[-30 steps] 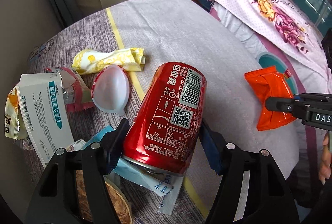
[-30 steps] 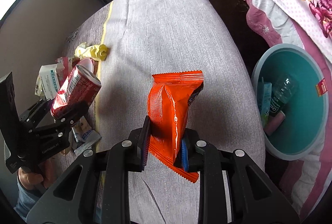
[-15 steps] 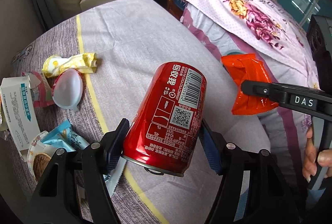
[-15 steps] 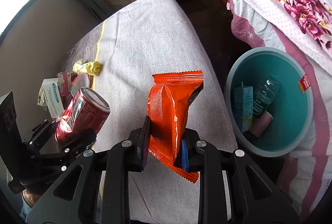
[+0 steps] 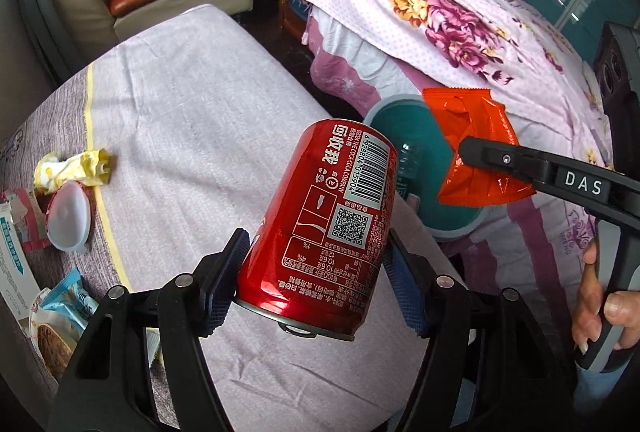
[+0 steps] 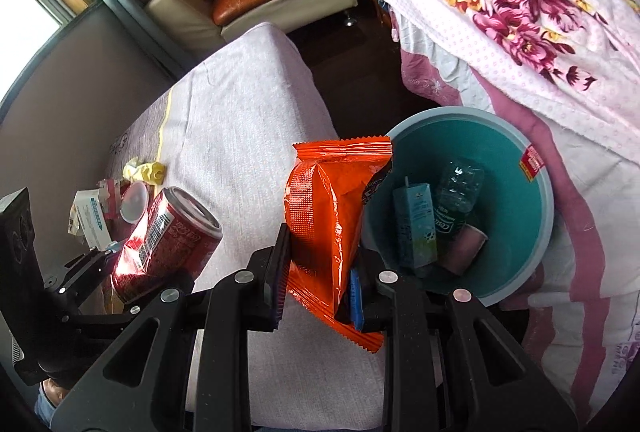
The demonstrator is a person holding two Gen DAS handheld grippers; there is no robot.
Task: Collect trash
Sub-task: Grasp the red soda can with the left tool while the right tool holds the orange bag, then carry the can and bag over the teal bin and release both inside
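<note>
Gripping a red Coca-Cola can (image 5: 326,228) between its jaws, the left gripper (image 5: 316,282) holds it above the desk (image 5: 192,119); the right gripper (image 6: 318,282) clamps an orange snack wrapper (image 6: 328,232), the teal bin (image 6: 516,147) just beyond its jaws.

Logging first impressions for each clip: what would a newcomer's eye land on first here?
The red cola can fills the left wrist view, clamped between the left gripper pads above the cloth-covered table. Next, the bright orange snack bag, pinched upright in the right gripper, near the teal bin on the floor beside the table, which already holds a carton and a bottle.
</note>
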